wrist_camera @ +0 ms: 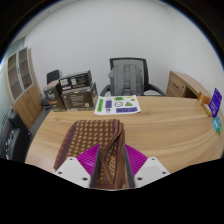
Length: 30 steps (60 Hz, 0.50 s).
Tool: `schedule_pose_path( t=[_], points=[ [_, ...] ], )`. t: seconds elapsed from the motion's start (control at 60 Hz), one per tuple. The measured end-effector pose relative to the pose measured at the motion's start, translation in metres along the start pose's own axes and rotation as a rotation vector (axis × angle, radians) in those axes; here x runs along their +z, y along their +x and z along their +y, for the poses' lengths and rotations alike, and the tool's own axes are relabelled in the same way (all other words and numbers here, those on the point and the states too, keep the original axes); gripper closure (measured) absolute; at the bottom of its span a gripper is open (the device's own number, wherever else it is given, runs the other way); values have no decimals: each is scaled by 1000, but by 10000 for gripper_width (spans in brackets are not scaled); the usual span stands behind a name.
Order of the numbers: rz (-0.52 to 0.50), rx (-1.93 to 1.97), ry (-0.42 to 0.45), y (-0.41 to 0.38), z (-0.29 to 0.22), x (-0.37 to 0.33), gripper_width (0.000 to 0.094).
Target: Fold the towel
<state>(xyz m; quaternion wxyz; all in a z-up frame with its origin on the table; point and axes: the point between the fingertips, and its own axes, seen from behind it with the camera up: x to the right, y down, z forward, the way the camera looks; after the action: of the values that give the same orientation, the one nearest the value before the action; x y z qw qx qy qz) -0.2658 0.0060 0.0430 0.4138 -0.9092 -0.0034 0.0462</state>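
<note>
hanging between the two white fingers of the gripper [103, 172] is a brown, orange-patterned woven towel [96, 150], bunched into a tall fold that rises from the fingertips and drapes forward over them. the magenta pads [133, 158] on the inner faces of the fingers show at either side of the cloth, and both appear to press against it, so the jaws are closed on the towel (the fabric hides the actual contact line, but no gap shows on either side). the upper part of the towel spreads wider than the part pinched below, and its far edge reaches toward the light wooden table [170, 125] that stretches ahead.

beyond the towel, near the table's far edge, lies a white printed sheet with green and purple shapes [122, 103]. behind that stands a black office chair with a grey garment over its back [128, 76]. off to the left of the chair sit stacked dark boxes [77, 92], with a wooden cabinet [22, 78] further left against the pale wall. at the table's right end a small purple and teal box [215, 103] stands upright, well apart from the towel.
</note>
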Motion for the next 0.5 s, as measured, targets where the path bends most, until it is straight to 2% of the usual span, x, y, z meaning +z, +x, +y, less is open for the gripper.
schedule_pose_path(
  t=[0.133, 0.167, 0.5],
  points=[
    [29, -41, -2, 34, 1, -18, 120],
    [26, -45, 0, 38, 0, -26, 61],
    [-10, -86, 56, 26, -12, -149, 78]
  ],
)
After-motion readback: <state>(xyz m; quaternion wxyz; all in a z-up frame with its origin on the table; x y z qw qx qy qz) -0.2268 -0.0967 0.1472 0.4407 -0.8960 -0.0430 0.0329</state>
